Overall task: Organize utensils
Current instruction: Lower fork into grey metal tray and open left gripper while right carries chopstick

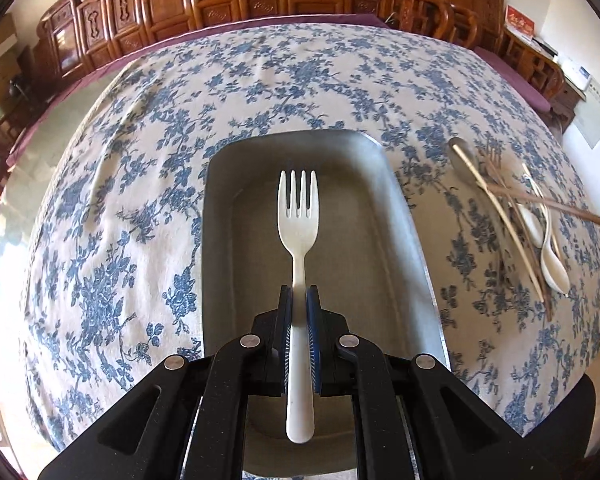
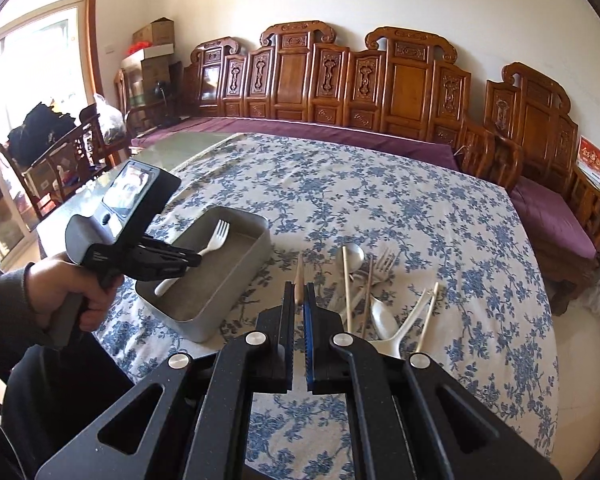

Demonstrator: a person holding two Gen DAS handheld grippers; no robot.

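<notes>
In the left wrist view my left gripper [image 1: 299, 292] is shut on the handle of a white plastic fork [image 1: 298, 208], tines pointing away, just over the grey metal tray [image 1: 360, 240]. The right wrist view shows that left gripper [image 2: 193, 259] holding the fork [image 2: 218, 236] slanted down into the tray [image 2: 240, 280]. My right gripper [image 2: 299, 290] is shut on a light wooden chopstick [image 2: 299, 276], to the right of the tray and in front of the utensil pile. That chopstick [image 1: 560, 206] crosses the pile in the left wrist view.
Loose utensils lie on the blue-flowered tablecloth [image 2: 380, 200]: a metal spoon [image 2: 352, 258], a metal fork [image 2: 384, 260], a white plastic spoon [image 2: 384, 316], more chopsticks [image 2: 426, 316]. A hand [image 2: 60, 292] holds the left gripper. A carved wooden bench [image 2: 340, 80] runs behind the table.
</notes>
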